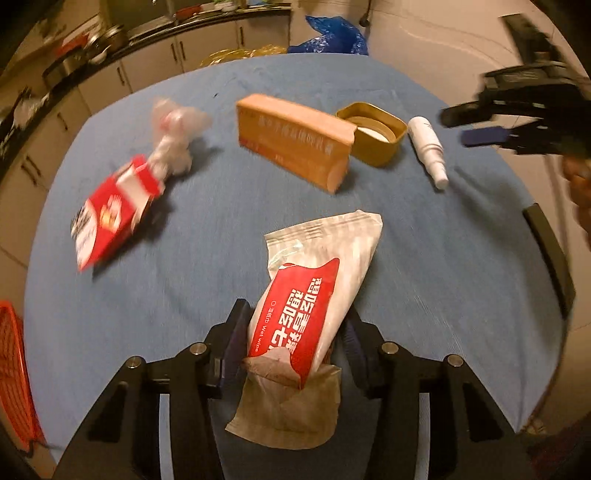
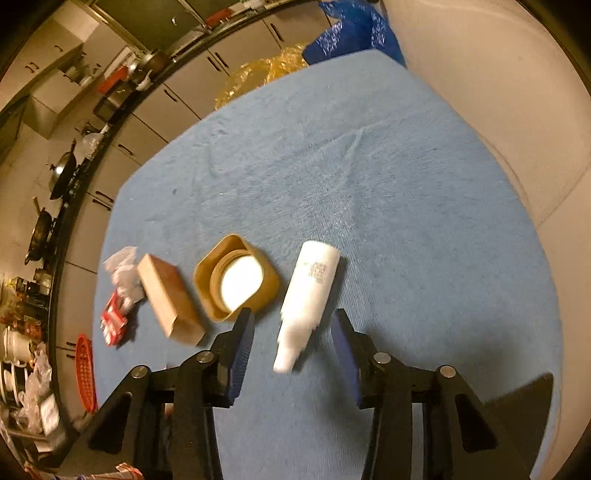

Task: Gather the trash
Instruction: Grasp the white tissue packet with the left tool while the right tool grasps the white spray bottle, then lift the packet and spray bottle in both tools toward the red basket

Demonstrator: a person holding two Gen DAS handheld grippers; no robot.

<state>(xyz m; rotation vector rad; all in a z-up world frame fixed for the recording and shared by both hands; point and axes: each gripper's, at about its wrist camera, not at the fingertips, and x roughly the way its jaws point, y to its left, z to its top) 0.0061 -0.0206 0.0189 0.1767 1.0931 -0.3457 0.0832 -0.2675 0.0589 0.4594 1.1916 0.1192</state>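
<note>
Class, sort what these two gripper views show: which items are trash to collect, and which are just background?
Trash for the job:
wet wipe packet
white bottle
tan box
gold lid
red carton
crumpled wrapper

Just lying about:
blue bag
kitchen cabinets

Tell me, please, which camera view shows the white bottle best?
The right wrist view: the white bottle lies close, between the open fingers of the right gripper, with its label print visible. The left wrist view shows it small and farther off, beside the gold tin.
</note>
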